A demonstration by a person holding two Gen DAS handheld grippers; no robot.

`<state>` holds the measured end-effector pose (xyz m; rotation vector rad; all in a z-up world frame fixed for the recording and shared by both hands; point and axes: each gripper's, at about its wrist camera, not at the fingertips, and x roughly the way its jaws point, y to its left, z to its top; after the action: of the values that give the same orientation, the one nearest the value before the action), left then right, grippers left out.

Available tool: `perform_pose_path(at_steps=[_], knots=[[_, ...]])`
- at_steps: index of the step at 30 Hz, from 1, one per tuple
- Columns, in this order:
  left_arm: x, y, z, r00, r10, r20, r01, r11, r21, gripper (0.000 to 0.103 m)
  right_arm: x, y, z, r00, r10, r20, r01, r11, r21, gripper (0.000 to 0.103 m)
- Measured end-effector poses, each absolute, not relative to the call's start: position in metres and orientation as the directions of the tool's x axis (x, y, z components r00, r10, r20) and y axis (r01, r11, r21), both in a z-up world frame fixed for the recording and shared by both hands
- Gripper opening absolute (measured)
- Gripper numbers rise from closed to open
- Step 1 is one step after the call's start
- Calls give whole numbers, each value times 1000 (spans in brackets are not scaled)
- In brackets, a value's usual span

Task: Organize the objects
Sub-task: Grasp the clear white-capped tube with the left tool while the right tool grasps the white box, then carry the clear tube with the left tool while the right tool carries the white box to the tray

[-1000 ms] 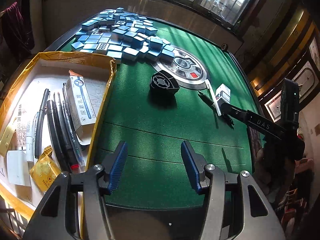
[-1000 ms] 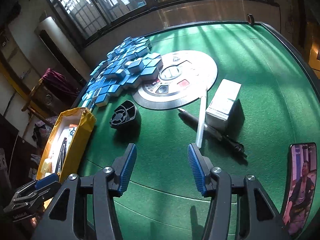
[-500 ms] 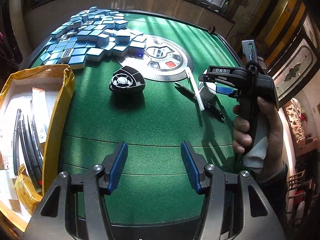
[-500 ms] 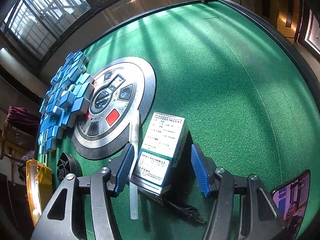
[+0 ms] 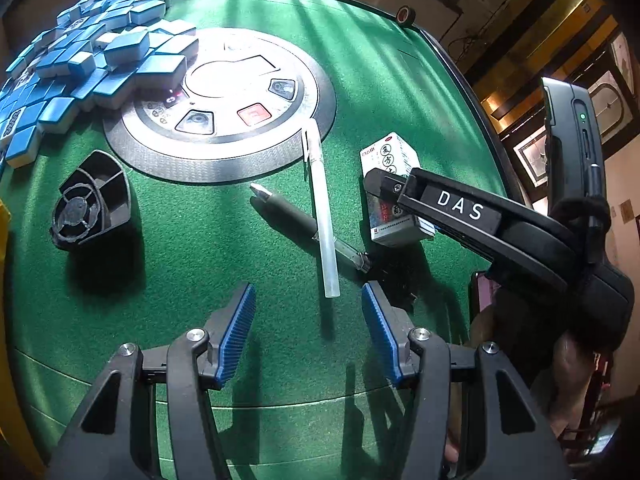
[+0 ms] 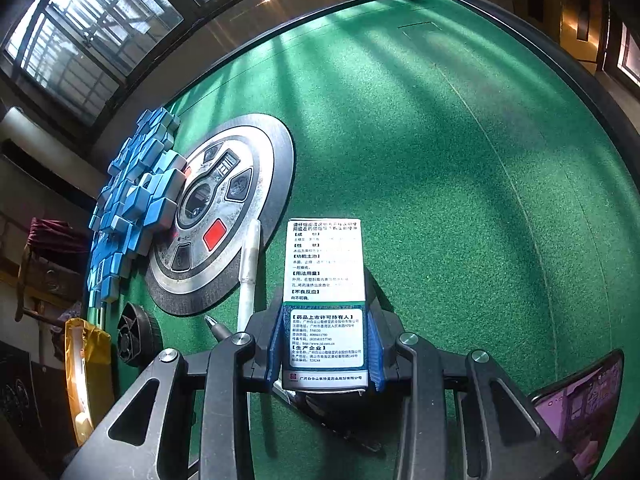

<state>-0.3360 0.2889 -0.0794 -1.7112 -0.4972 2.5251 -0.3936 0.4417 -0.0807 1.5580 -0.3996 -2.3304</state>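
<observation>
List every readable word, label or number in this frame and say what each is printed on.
"DAS": white letters on the arm of the right hand-held gripper.
"药品上市许可持有人", "生产企业", "用法用量", "不良反应": headings on the medicine box clamped in that gripper.
Box fine print: too small to read.
Mahjong tiles and centre console markings: too blurred to read.

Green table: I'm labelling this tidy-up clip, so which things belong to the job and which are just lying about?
In the job:
- medicine box, clamped by right gripper
- white pen, lying across dark pen
- left gripper, open
- yellow box

Lying about:
- mahjong tiles
- phone
- tape roll
</observation>
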Motion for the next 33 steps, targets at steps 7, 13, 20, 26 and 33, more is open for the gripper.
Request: perform_pose_path(at_steps=[7, 13, 20, 26, 33], knots=[[-356, 299, -93, -374, 147, -916, 139, -967, -212, 14, -393, 439, -81, -355, -404, -843, 104, -913, 394, 30], [-321, 283, -81, -402, 153, -903, 121, -968, -218, 6, -392, 434, -81, -353, -407, -843, 125, -913, 389, 30], [-233, 248, -78, -391, 119, -913, 125, -975, -181, 6, -379, 423, -67, -399, -441, -804, 201, -897, 393, 30], [-196, 222, -90, -378, 110, -919, 189, -963, -193, 6, -352, 386, -54, -380, -535, -755, 384, -833, 398, 30], [-190, 209, -92, -409, 105, -907, 213, -955, -207, 20, -334, 364, -61, -327, -577, -748, 467, -787, 403, 30]])
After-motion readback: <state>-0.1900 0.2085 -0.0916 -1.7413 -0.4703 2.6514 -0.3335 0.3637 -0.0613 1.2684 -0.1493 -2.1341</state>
